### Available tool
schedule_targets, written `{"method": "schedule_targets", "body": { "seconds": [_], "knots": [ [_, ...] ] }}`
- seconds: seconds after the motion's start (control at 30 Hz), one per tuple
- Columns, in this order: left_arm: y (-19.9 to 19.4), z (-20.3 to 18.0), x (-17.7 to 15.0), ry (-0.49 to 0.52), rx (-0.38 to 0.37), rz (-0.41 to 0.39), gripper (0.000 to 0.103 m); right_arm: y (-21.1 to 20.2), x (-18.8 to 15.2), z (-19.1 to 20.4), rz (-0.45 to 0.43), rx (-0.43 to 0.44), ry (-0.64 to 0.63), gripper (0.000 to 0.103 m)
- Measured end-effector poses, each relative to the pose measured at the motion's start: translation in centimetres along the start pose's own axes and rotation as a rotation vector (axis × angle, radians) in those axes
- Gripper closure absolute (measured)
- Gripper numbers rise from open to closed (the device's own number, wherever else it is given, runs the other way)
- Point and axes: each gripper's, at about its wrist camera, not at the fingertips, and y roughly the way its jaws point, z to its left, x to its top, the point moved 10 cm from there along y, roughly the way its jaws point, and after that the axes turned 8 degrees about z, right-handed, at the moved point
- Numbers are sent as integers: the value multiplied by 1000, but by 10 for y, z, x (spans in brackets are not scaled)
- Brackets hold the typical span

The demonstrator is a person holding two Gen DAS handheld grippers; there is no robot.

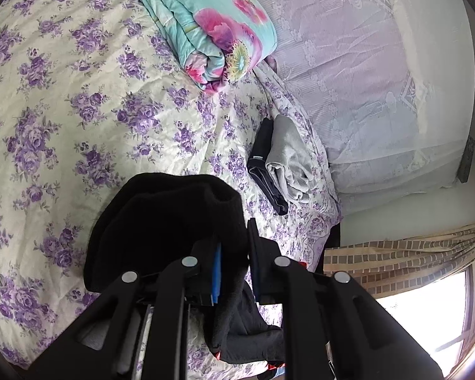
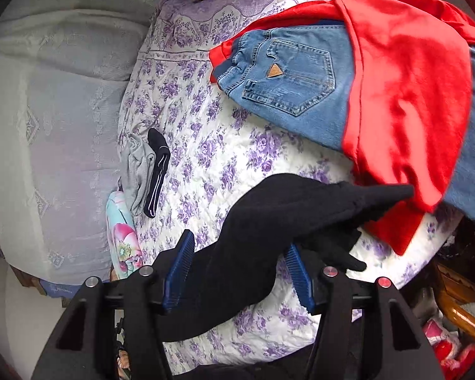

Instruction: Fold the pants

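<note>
My left tongs (image 1: 232, 253) pinch the bunched, fuzzy black pants (image 2: 269, 221), which drape loose between my open right tongs (image 2: 237, 272).

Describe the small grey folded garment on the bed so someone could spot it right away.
Start at the flowered bedspread, then go to its edge by the pale lace pillow. The grey garment lies there, folded into a small bundle. A darker folded piece lies against it; the grey one is lighter and nearer the pillow.
</note>
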Motion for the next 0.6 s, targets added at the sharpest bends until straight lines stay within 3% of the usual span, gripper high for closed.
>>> {"method": "schedule_targets", "body": {
  "seconds": [0.17,0.33,0.53,0.6],
  "knots": [
    [3,-2,3,21,-8,21,90,4,-49,-11,17,69,30,48],
    [4,-1,4,32,-2,34,90,53,-90,-24,92,157,88,60],
    [0,-1,3,39,12,26,90,117,-100,-11,178,244,93,62],
    [-3,-2,2,39,16,19,90,127,-93,-8,161,248,92,77]
  ]
}}
